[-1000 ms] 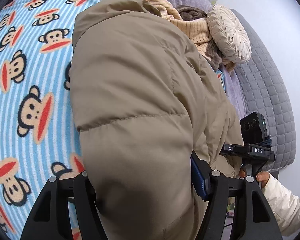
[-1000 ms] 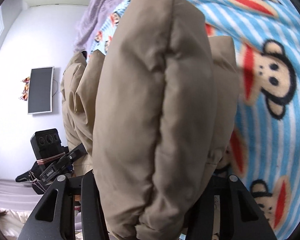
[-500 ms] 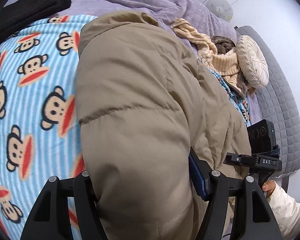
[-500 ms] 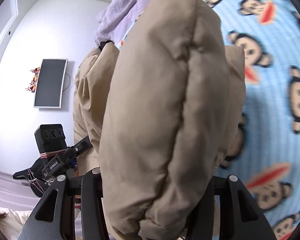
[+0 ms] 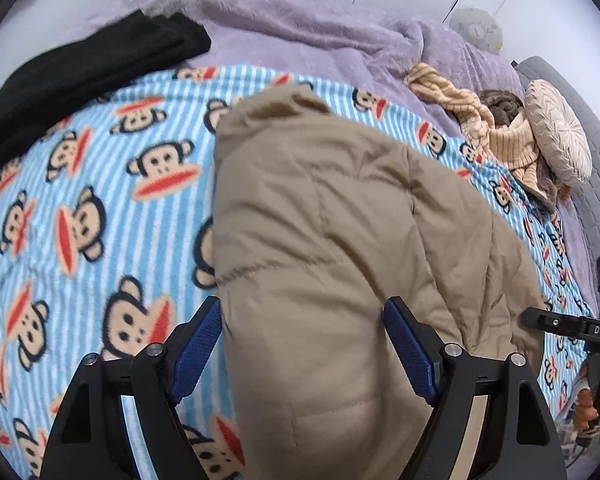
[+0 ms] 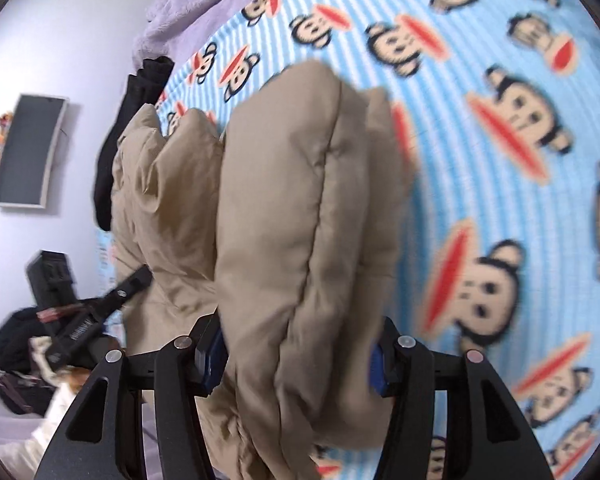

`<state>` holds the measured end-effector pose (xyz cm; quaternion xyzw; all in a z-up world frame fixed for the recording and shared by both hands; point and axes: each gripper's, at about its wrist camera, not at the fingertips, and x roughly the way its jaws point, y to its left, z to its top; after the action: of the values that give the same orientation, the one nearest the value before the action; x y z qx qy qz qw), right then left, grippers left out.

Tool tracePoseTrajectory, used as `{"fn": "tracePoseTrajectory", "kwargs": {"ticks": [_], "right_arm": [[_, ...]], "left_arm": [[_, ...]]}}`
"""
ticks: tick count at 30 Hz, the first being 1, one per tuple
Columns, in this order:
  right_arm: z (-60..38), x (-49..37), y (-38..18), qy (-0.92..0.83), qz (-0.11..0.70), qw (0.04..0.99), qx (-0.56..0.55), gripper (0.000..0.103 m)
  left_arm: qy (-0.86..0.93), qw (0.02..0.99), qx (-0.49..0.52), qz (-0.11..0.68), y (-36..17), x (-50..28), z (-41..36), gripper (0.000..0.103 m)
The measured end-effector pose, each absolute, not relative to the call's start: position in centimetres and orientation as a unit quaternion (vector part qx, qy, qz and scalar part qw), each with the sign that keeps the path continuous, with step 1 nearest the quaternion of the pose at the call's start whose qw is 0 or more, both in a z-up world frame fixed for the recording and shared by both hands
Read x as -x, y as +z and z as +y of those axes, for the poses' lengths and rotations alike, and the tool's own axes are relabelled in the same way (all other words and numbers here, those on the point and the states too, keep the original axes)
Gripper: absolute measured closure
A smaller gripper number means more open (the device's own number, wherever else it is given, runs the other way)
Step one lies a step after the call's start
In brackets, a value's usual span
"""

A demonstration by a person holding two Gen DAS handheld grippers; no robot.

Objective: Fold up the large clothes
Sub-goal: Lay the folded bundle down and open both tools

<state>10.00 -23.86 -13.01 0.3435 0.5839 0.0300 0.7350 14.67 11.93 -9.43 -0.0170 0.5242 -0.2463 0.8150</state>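
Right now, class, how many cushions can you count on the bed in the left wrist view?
1: a cream round pleated cushion at the far right, beside the knitted clothes. The tan jacket may hide others.

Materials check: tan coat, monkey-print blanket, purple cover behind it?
Tan coat: likely padded woven shell, matte; stitched quilting lines, puffy bulges, fine creases. Monkey-print blanket: probably fleece; soft fuzzy nap, no sheen. Purple cover: looks like longer-pile plush; shaggy, tufted surface.
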Motion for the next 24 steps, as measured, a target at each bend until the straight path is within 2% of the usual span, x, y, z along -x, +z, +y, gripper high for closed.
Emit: {"fn": "tracePoseTrajectory", "kwargs": {"ticks": [3, 4, 6, 8, 12, 17, 21, 24], "right_arm": [[-24.2, -8.4, -9.7, -0.016, 0.555, 0.779, -0.293, 0.046], [-24.7, -8.2, -8.6, -0.025, 0.540, 0.793, -0.282, 0.060], [-24.3, -8.6, -6.3, -0.018, 0.509, 0.818, -0.266, 0.075], [-22.1, -10.8, -4.4, 0.000, 0.486, 0.835, -0.256, 0.075], [-18.4, -15.1, -4.5, 0.043, 0.481, 0.841, -0.242, 0.075], [-18.1, -16.6, -9.9, -0.026, 0.517, 0.825, -0.227, 0.076], [-21.0, -15.4, -14.1, -0.058, 0.535, 0.794, -0.282, 0.090], [-21.0, -15.1, -15.0, -0.053, 0.541, 0.797, -0.263, 0.093]], "left_arm": [[-0.233, 0.835, 0.018, 0.499, -8.0, -16.5, 12.6, 0.019], [-0.226, 0.837, 0.018, 0.499, -8.1, -17.4, 12.2, 0.019], [-0.224, 0.835, 0.020, 0.502, -8.7, -18.8, 10.9, 0.019], [-0.225, 0.832, 0.006, 0.507, -9.7, -19.2, 9.1, 0.019], [-0.218, 0.836, -0.035, 0.502, -10.9, -18.0, 6.0, 0.019], [-0.212, 0.839, -0.055, 0.497, -11.7, -16.6, 4.0, 0.019], [-0.208, 0.843, -0.076, 0.490, -12.4, -16.0, 3.2, 0.019], [-0.206, 0.843, -0.080, 0.490, -12.5, -16.0, 3.2, 0.019]]}}
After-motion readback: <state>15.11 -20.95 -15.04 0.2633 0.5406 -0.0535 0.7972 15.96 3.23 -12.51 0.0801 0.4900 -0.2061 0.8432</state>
